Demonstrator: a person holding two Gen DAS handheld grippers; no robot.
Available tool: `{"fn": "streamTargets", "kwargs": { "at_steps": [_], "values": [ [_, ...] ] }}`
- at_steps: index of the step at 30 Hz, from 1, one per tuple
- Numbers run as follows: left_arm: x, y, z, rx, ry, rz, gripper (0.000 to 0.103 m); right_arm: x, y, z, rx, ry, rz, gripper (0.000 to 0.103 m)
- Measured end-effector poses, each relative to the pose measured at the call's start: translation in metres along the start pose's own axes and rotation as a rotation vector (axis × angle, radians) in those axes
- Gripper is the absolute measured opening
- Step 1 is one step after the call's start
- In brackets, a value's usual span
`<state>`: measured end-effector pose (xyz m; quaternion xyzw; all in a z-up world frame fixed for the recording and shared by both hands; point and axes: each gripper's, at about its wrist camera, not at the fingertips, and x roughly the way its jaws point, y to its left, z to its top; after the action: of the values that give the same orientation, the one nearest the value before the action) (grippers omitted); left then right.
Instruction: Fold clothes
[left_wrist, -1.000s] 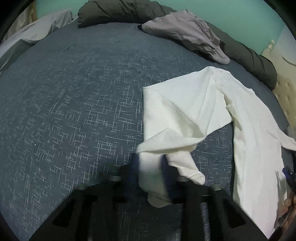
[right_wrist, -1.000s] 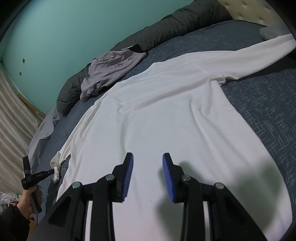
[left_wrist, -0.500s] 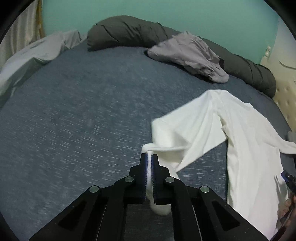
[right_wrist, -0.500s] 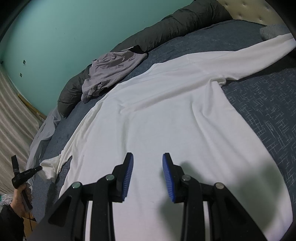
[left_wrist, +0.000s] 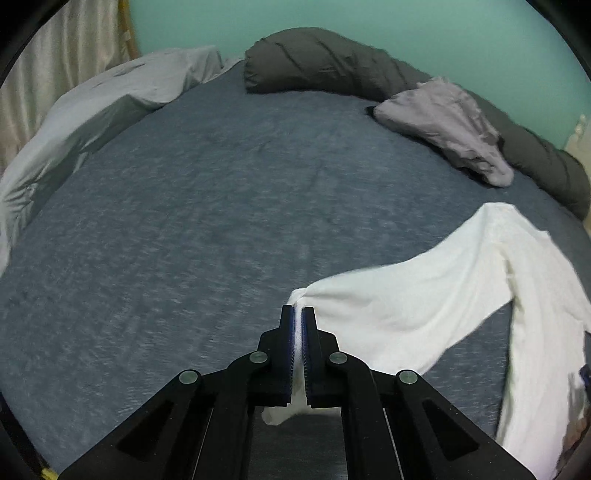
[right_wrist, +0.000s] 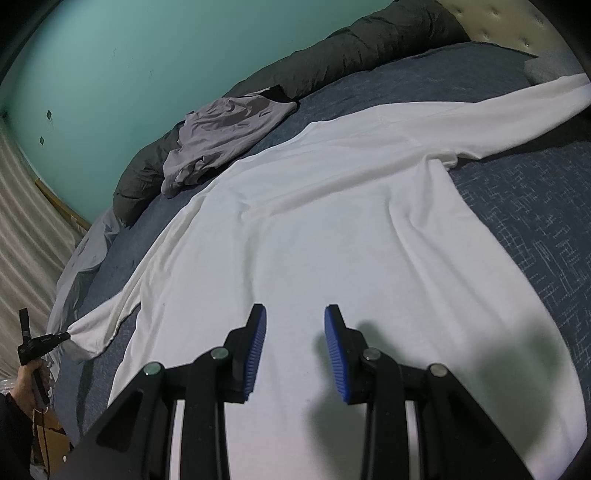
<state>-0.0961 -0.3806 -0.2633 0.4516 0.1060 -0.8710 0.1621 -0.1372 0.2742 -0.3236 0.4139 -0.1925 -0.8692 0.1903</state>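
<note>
We've got the left gripper (left_wrist: 297, 314) w/ fingers clamped on the cuff end of the white shirt's (right_wrist: 332, 229) left sleeve (left_wrist: 406, 306); a strip of white cloth shows between the pads, and the cuff tip hangs below them. The sleeve runs taut from the grip toward 3 o'clock in the left wrist view, lifted off the bed (left_wrist: 184, 221). We judge it's held up so it can be carried over the shirt body for the first fold.

Our right gripper (right_wrist: 294, 332) hovers over the lower shirt body, fingers apart, nothing between them. It casts a shadow at 4 o'clock on the cloth. We reckon it's parked there to pin the body down, or wait for its turn.

The shirt lies spread flat on the bed, its other sleeve stretched out toward 2 o'clock in the right wrist view. In that view the left gripper shows at 8 o'clock, in a hand (right_wrist: 31, 384).

Count: 1 white shirt w/ 2 sleeves, 1 crumpled grey garment (left_wrist: 447, 125) at the far side resting on 1 rolled dark duvet (left_wrist: 332, 62), 1 pale sheet (left_wrist: 92, 110) at 10 o'clock, 2 grippers.
</note>
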Motion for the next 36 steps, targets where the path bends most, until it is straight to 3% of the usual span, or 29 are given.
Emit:
{"fn": "streamTargets", "kwargs": {
  "at_steps": [10, 13, 18, 24, 28, 30, 36],
  "values": [
    [0.042, 0.052, -0.006, -0.131, 0.1, 0.042, 0.007, 0.004, 0.004, -0.004, -0.019, 0.013, -0.013, 0.032],
    [0.044, 0.062, -0.009, -0.185, 0.096, 0.043, 0.01, 0.003, 0.004, -0.003, -0.017, 0.011, -0.01, 0.032],
    [0.035, 0.083, -0.023, -0.304, 0.088, -0.051, 0.04, 0.003, 0.006, -0.004, -0.023, 0.01, -0.004, 0.032],
    [0.034, 0.08, -0.053, -0.351, 0.123, -0.185, 0.047, 0.002, 0.008, -0.005, -0.023, 0.009, -0.003, 0.032],
    [0.041, 0.078, -0.061, -0.337, 0.13, -0.194, 0.042, 0.0, 0.009, -0.006, -0.025, 0.004, -0.003, 0.032],
    [0.042, 0.074, -0.062, -0.33, 0.134, -0.199, 0.004, -0.001, 0.009, -0.005, -0.021, 0.002, -0.002, 0.032],
    [0.018, 0.076, -0.062, -0.324, 0.139, -0.229, 0.004, -0.003, 0.008, -0.004, -0.016, -0.003, 0.009, 0.032]
  ]
}}
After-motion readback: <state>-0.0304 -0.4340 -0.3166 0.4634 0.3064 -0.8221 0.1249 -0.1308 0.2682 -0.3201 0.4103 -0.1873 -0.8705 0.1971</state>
